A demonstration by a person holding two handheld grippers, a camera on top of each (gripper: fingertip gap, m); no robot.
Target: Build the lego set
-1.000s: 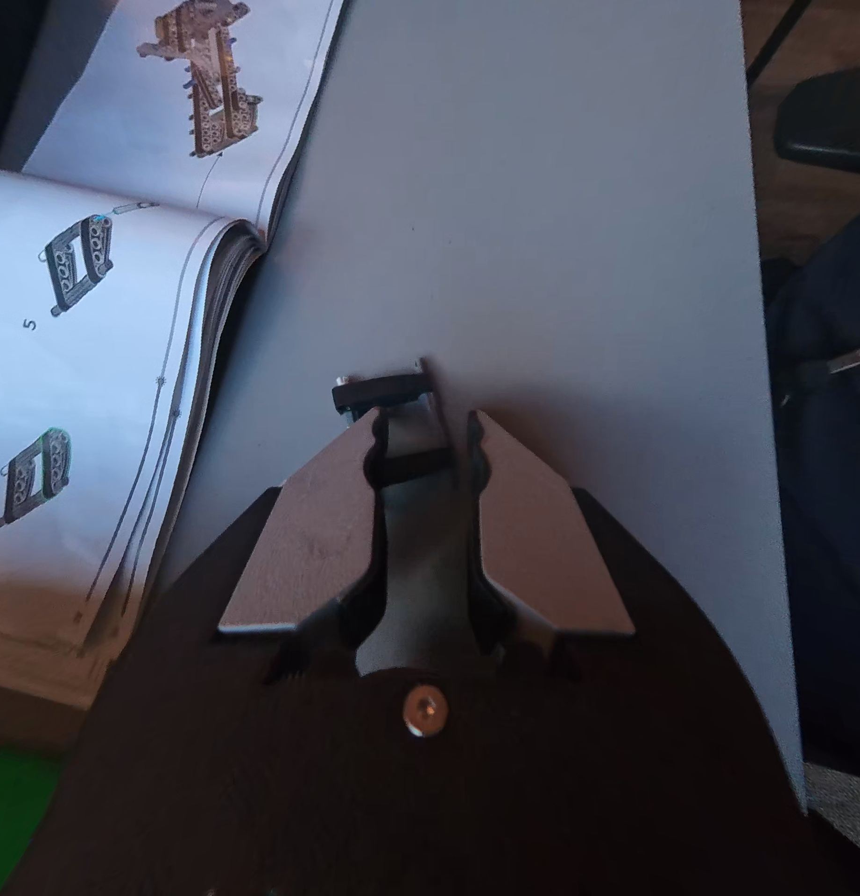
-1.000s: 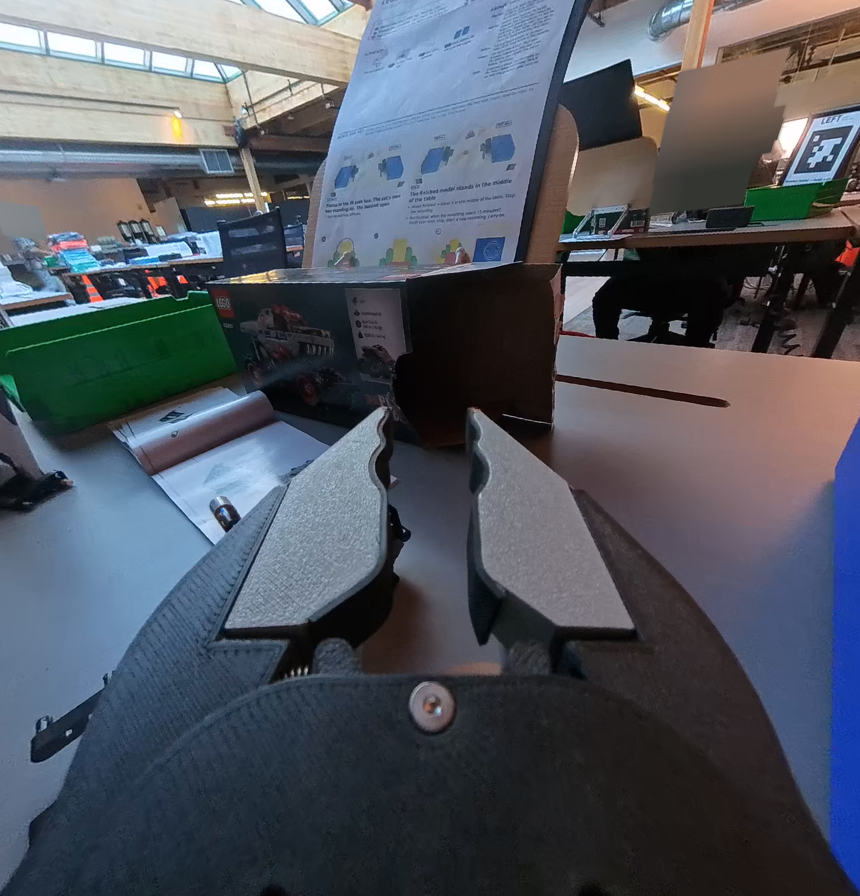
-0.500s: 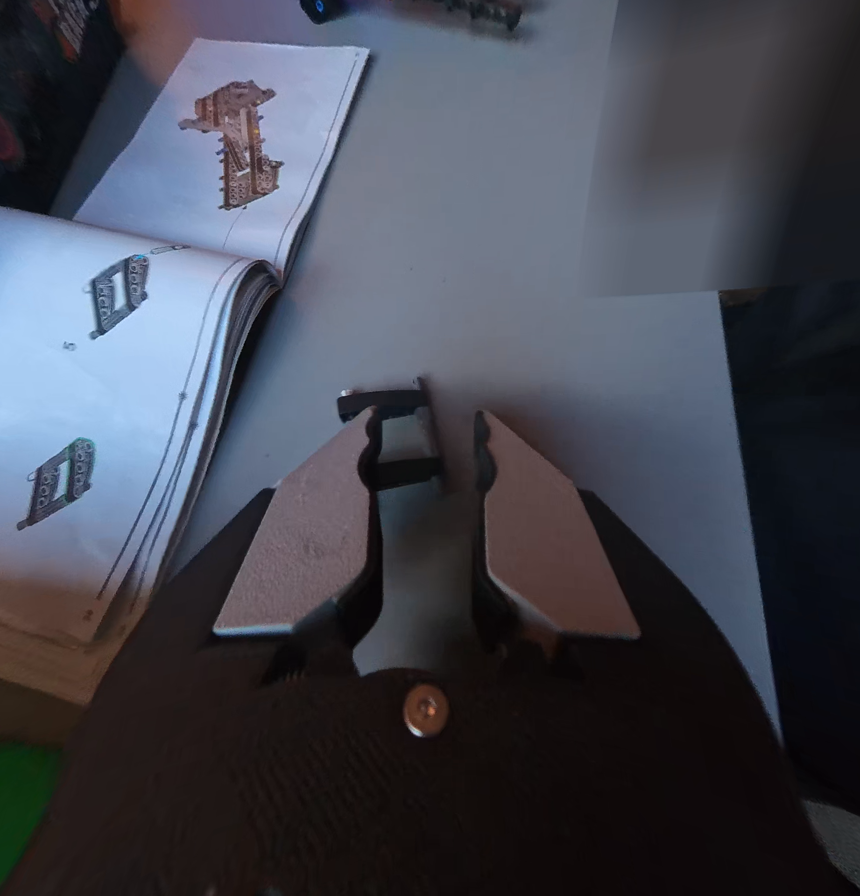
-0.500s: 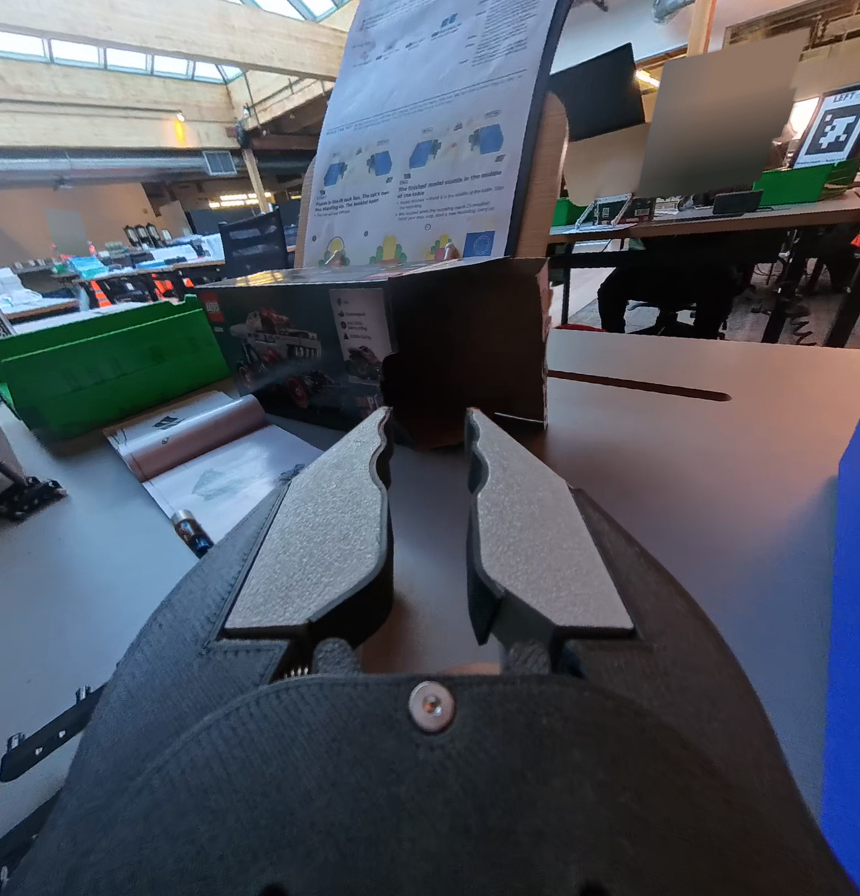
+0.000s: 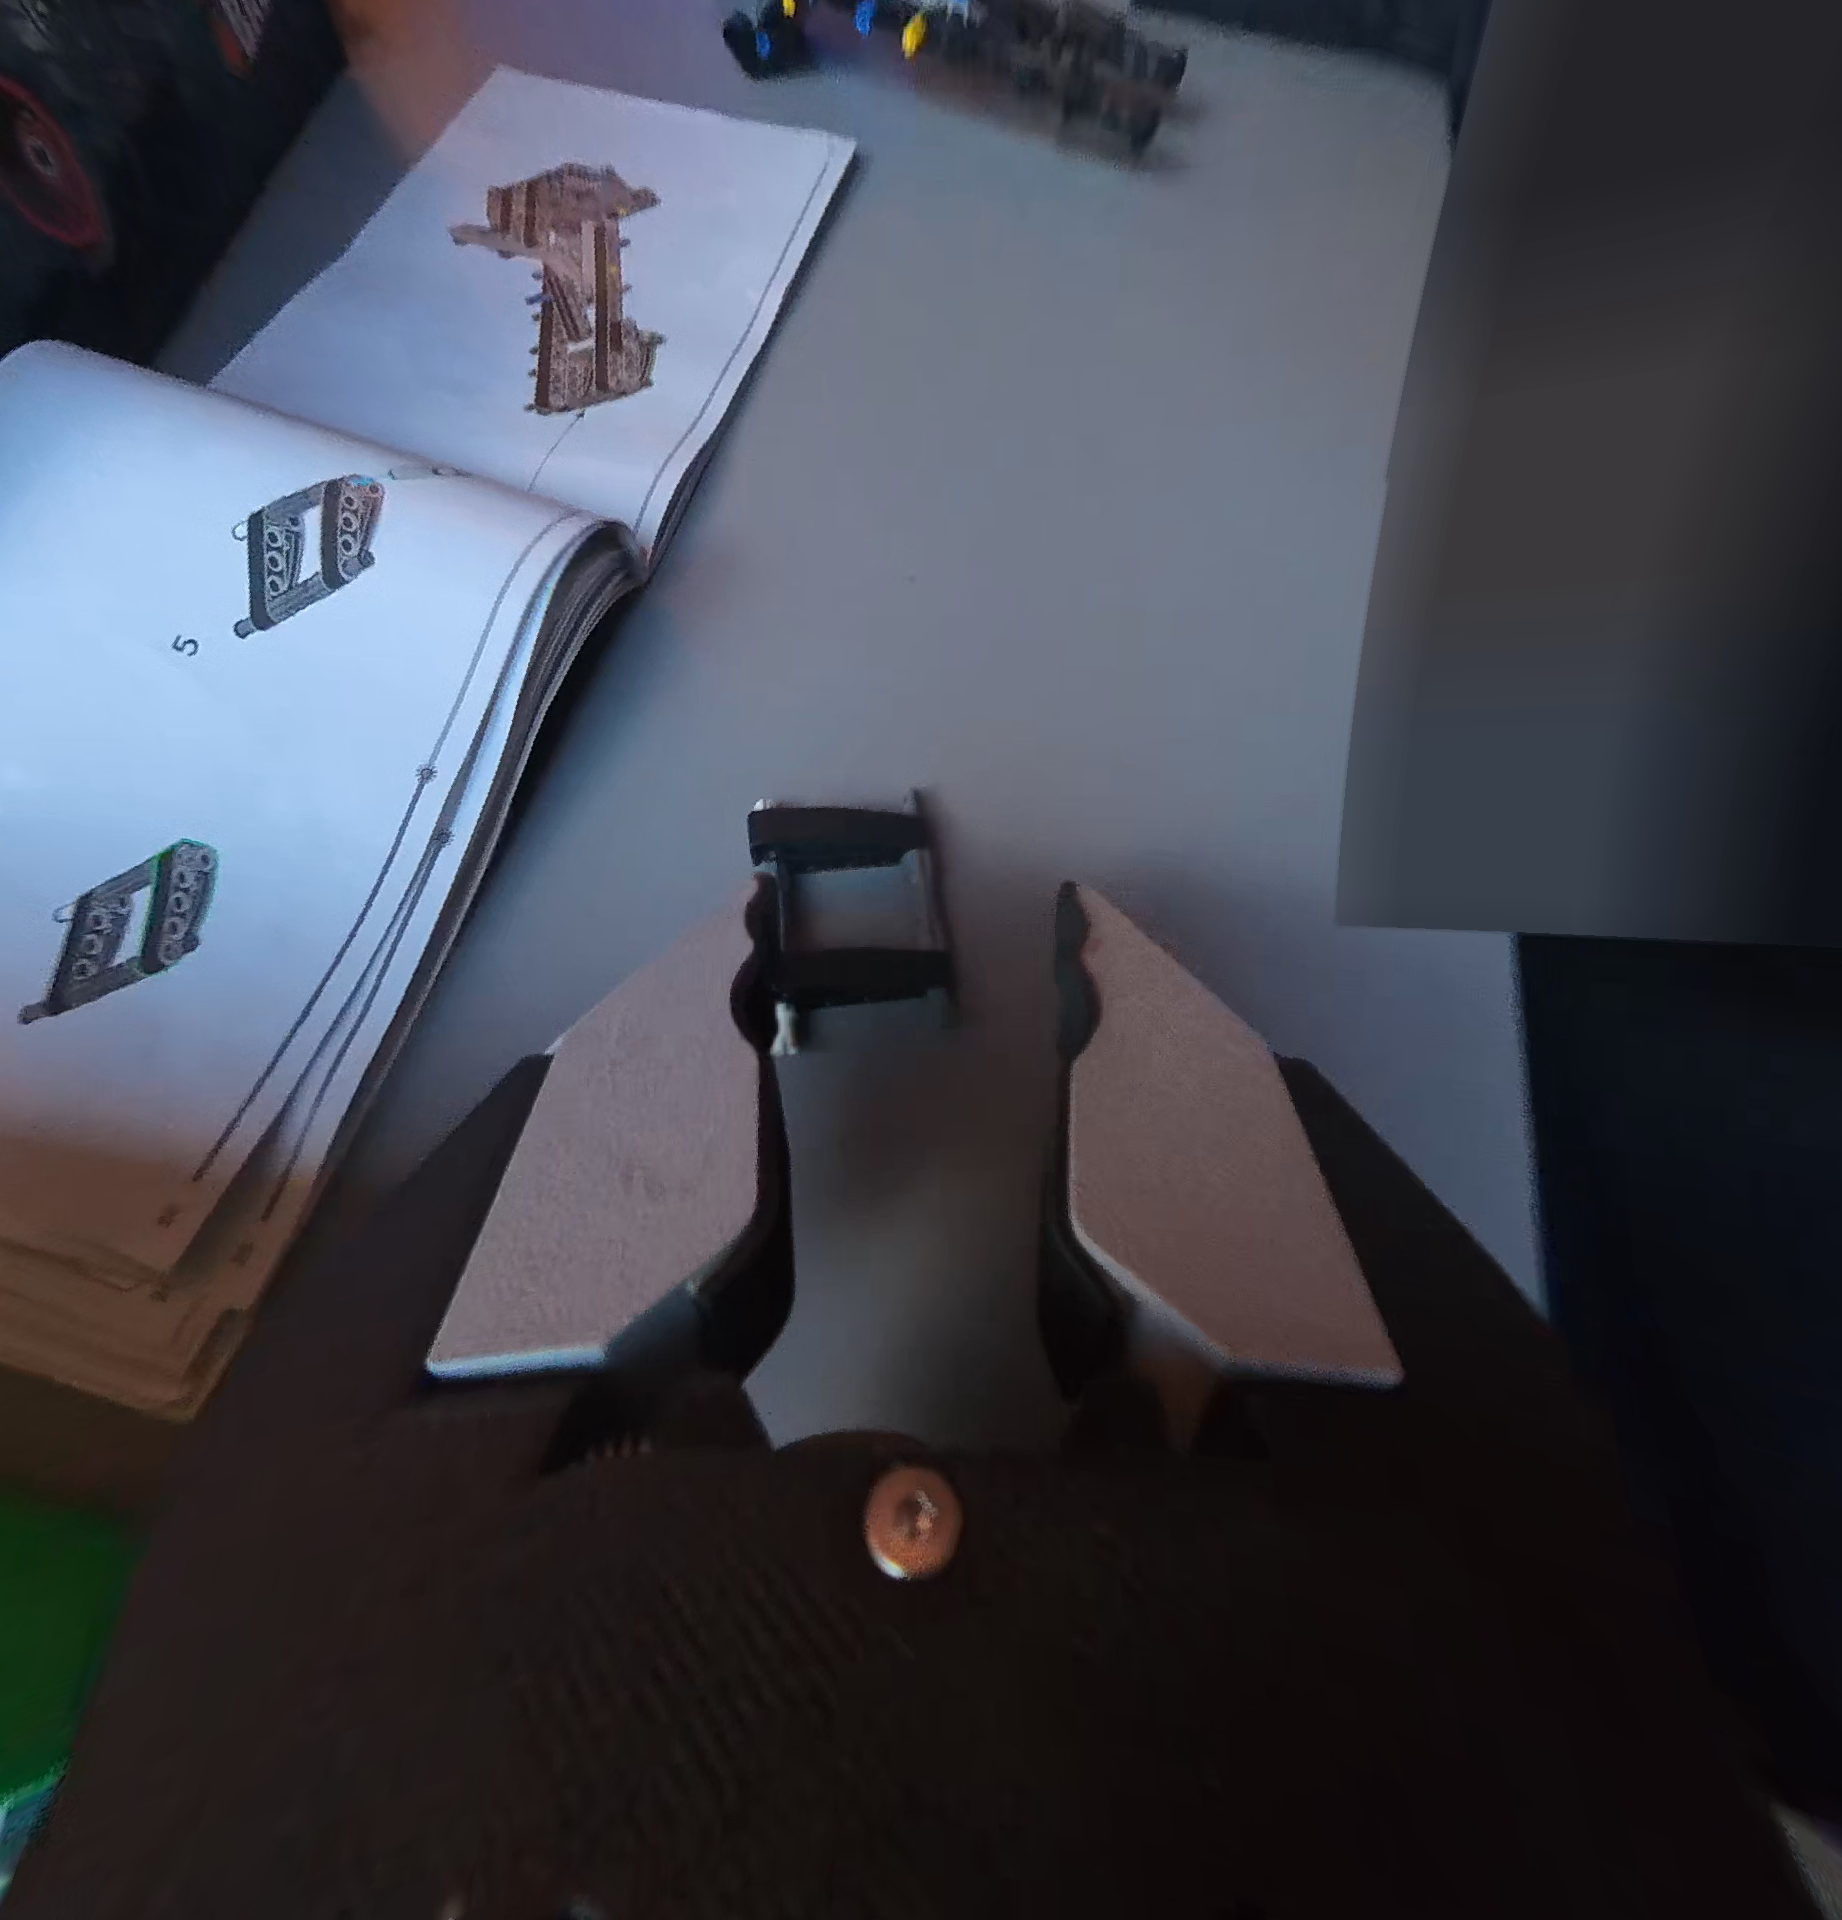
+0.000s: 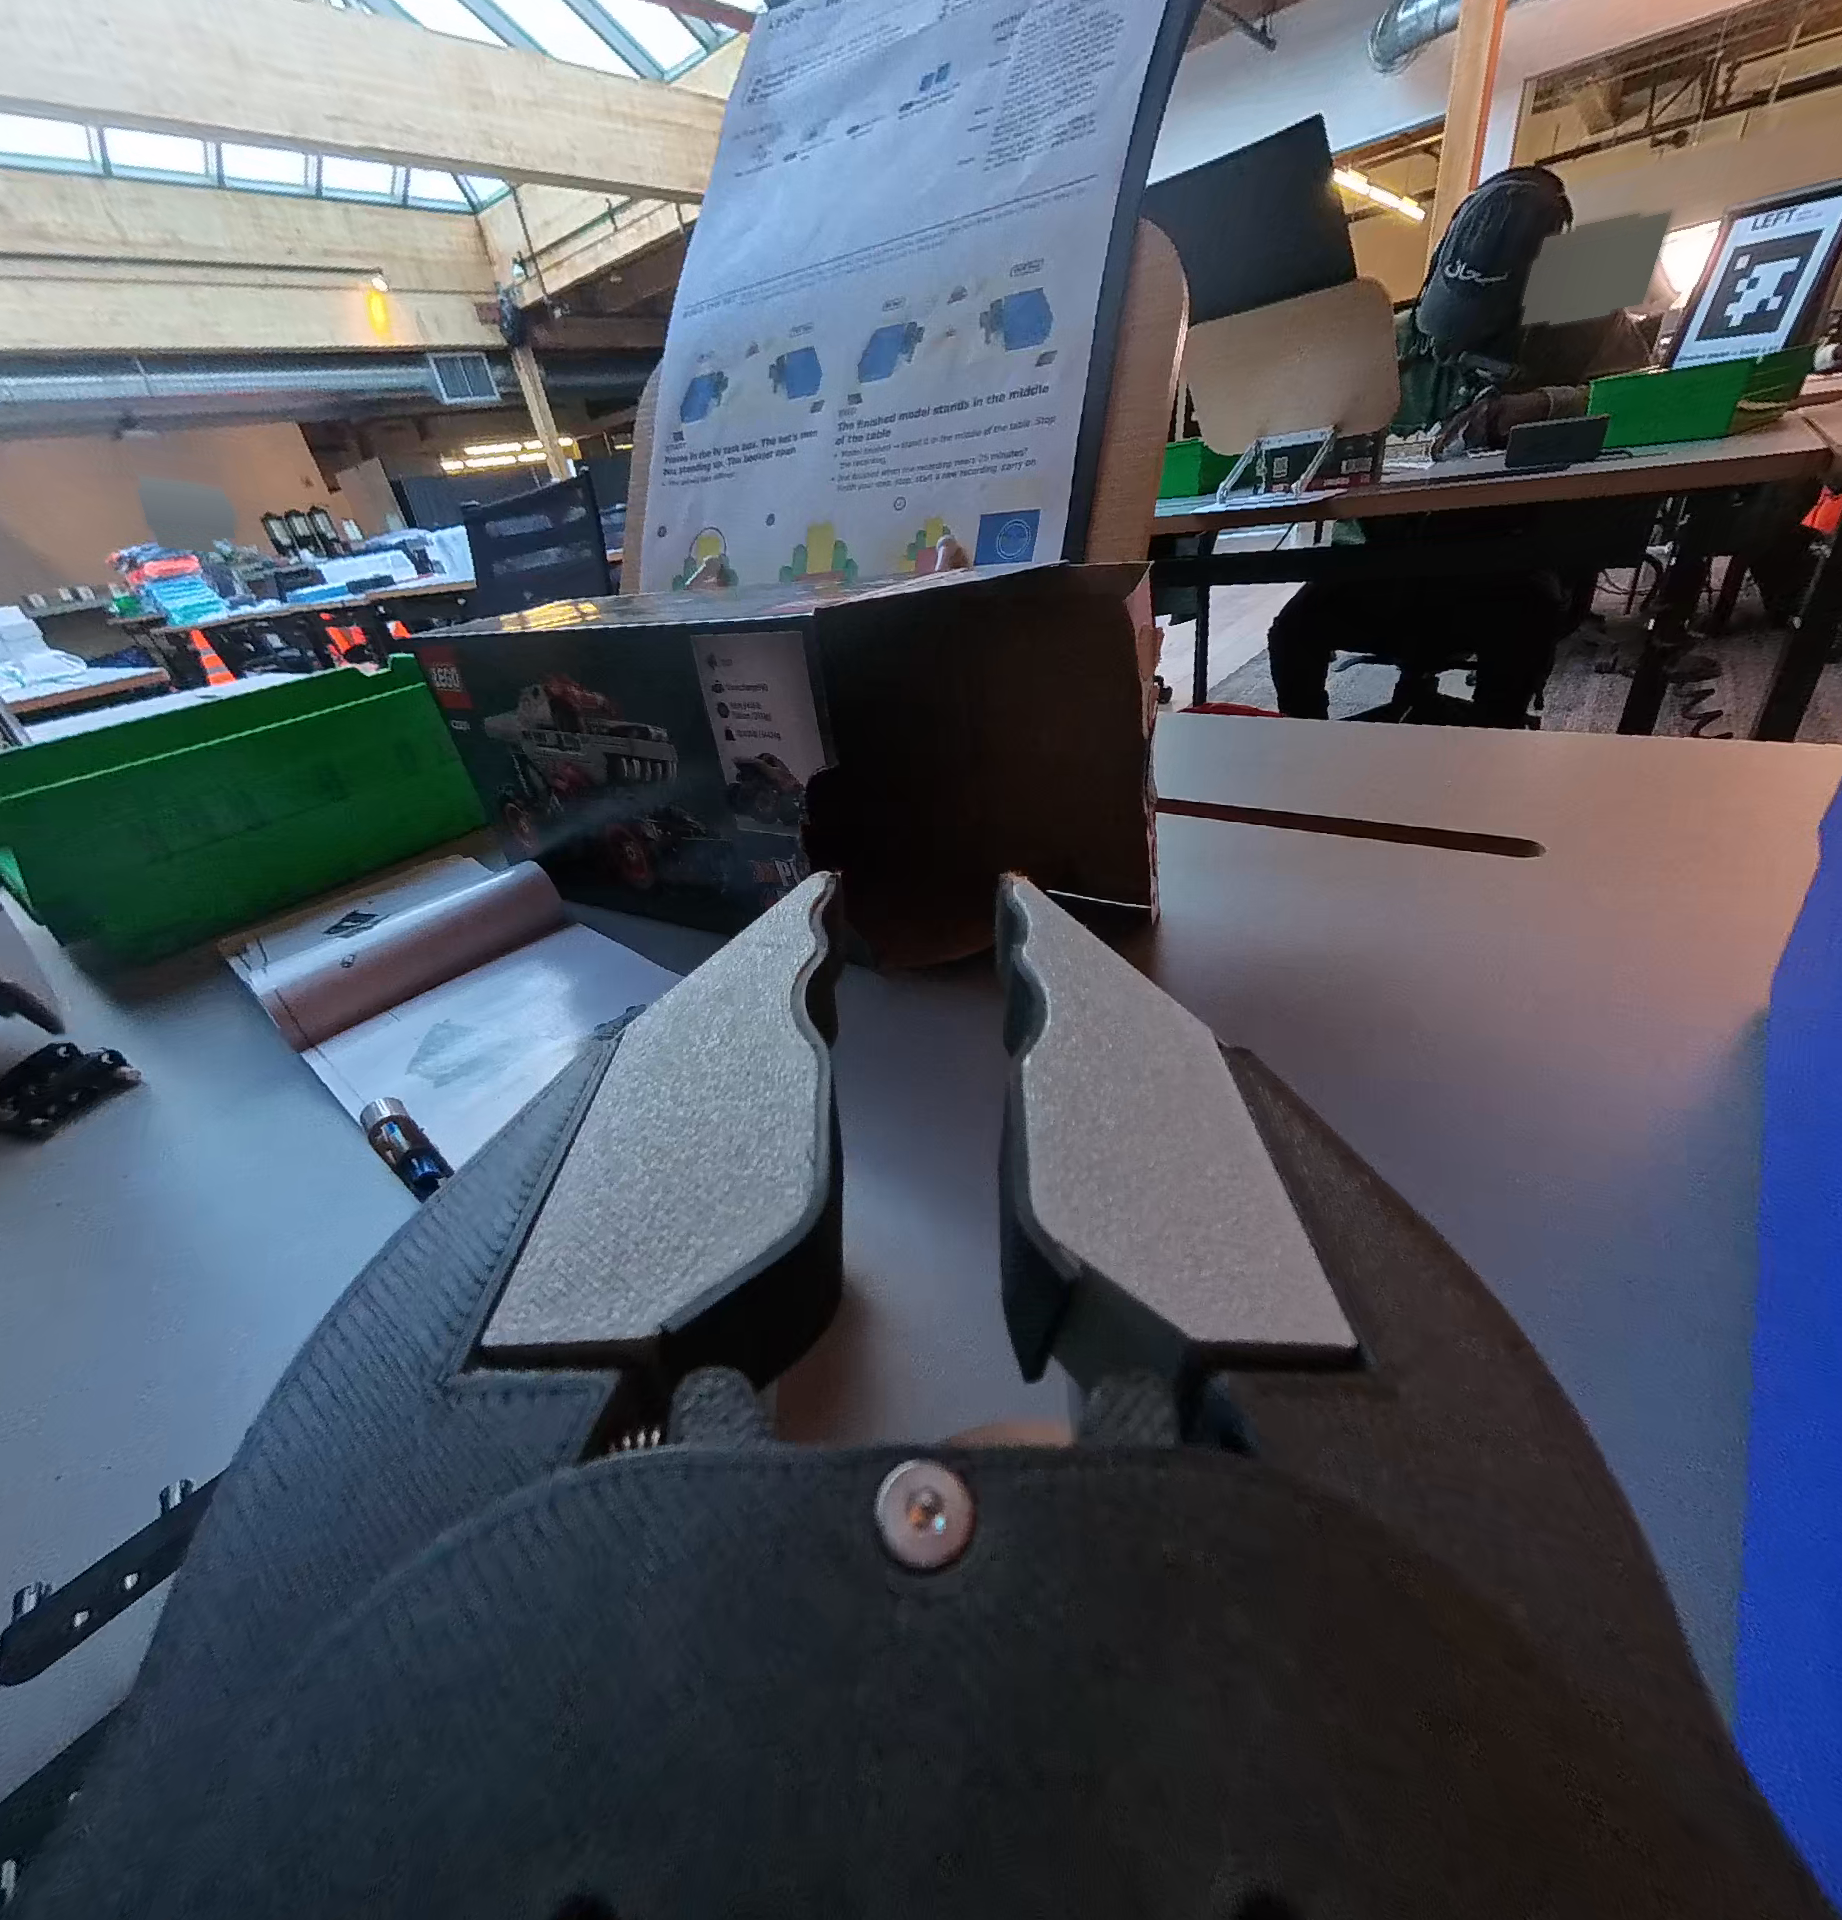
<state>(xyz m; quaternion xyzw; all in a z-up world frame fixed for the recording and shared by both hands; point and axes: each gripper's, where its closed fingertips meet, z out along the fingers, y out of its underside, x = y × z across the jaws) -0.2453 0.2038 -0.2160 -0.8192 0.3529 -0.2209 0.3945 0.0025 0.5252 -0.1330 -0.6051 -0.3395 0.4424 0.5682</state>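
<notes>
Two black beams, one grey crosspiece: small lego frame (image 5: pixel 852 920) between parted left tongs (image 5: pixel 906 914); right tongs (image 6: pixel 917 914) empty, parted.

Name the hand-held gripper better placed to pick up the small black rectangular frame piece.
Left hand-held gripper: open, the small black rectangular frame piece lies between its fingertips. The right holds nothing, facing the box.

A green bin (image 6: pixel 221 790) sits toward the far left of the grey worktop (image 6: pixel 1416 1039). Behind the worktop's far edge a printed sheet (image 6: pixel 896 291) stands upright on a wooden stand (image 6: pixel 1145 395). A blue surface (image 6: pixel 1821 1247) fills the right edge of the right wrist view. Beyond, at another table (image 6: pixel 1519 478), a person (image 6: pixel 1457 416) in dark clothes sits beside a second green bin (image 6: pixel 1686 400) and a black-and-white marker card (image 6: pixel 1769 275).
</notes>
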